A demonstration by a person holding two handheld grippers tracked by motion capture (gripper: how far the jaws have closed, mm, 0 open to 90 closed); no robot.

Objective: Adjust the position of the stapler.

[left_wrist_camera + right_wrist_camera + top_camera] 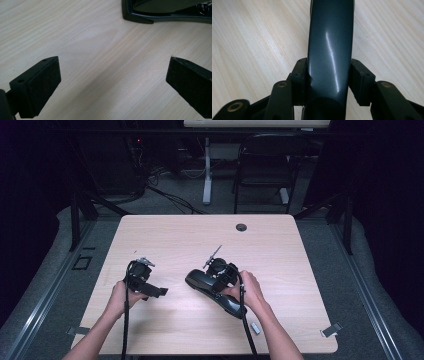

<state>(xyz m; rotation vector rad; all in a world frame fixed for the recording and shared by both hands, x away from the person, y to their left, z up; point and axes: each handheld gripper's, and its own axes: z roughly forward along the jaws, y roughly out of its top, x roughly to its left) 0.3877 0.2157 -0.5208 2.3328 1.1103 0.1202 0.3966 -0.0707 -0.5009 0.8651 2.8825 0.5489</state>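
Two pads of my right gripper (328, 80) sit on either flank of the dark stapler (216, 291), about half closed, and in the right gripper view they look pressed against its glossy top arm, so I count it as held. The stapler lies on the wooden table (280, 250) a little right of centre, its long body running from far-left to near-right, my right hand (250, 292) over its near end. My left gripper (113, 82) hangs wide open with nothing between its jaws, left of the stapler and aimed at its base edge. To do this well I judge the grip should stay square across the arm, since that smooth curved plastic could slip out if I squeeze off-centre. Bringing the left gripper in to steady the base before lifting or pressing seems wise.
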